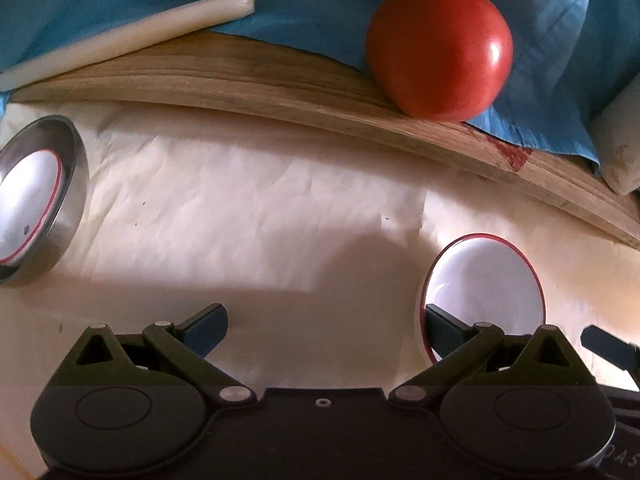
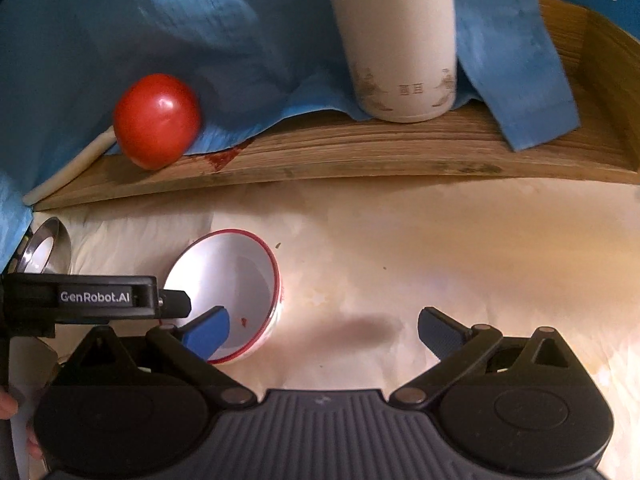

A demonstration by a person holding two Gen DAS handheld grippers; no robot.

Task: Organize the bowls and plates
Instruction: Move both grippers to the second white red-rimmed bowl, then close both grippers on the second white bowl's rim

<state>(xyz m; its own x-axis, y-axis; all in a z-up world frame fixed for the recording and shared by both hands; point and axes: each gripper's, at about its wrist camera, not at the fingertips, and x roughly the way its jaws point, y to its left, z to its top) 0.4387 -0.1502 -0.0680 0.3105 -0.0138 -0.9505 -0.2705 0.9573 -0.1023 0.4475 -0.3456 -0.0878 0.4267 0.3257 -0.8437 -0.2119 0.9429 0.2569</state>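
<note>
Two tools with fingers spread over a paper-covered worktop point(image 2: 440, 248).
The left tool point(image 1: 326, 330) and the right tool point(image 2: 324, 334) both stand apart, gripping nothing. A red-rimmed white bowl point(image 2: 236, 280) lies just beside the right tool's left finger; a second sits in a steel bowl point(image 1: 74, 184) at far left. A tomato point(image 1: 438, 50) rests on the wooden board point(image 1: 248, 80).

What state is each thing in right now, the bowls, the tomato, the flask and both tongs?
Left tongs: open, empty.
Right tongs: open, empty.
White red-rimmed bowl: upright on the paper, small red speck inside.
Steel bowl: holds a second red-rimmed bowl, nested.
Tomato: whole, on the wooden board.
Flask: upright.
</note>
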